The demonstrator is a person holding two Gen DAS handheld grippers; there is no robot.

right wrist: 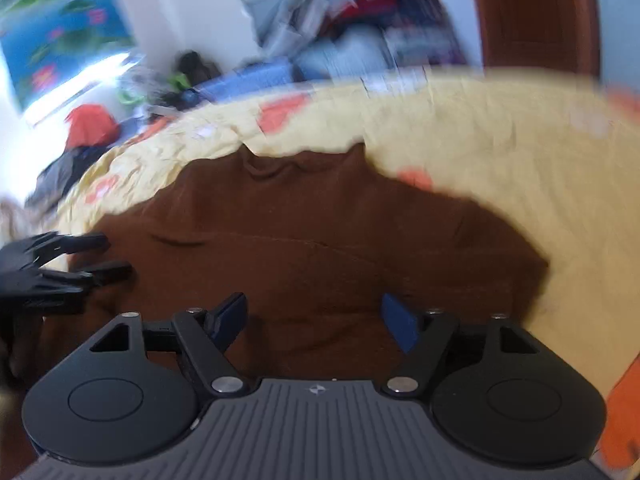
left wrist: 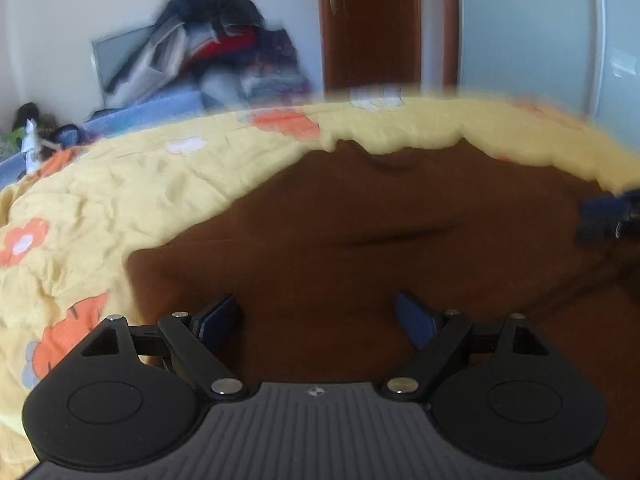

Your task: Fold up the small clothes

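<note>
Brown knit fabric, a small sweater (left wrist: 360, 248), lies spread flat on the bed, collar at its far end and body toward the two cameras. From the sweater outward: the left tool (left wrist: 318, 322) hangs just above the near part of the sweater, its blue pads wide apart with nothing between them; the right tool (right wrist: 314, 320) hangs over the same near part, equally wide and empty. In the right wrist view the left tool shows at the sweater's left edge, dark fingers parted. Under the sweater lies a yellow quilt (left wrist: 120, 184) with orange and white flowers. Beyond the sweater's collar end, off the bed, a blurred heap of clothes (left wrist: 224, 48) rests against the wall, with a brown door (left wrist: 368, 24) to its right. By my reading the folding has barely begun: the sweater looks fully laid out, no sleeve or side turned in, though blur hides fine creases. Every fold appears left to do.
</note>
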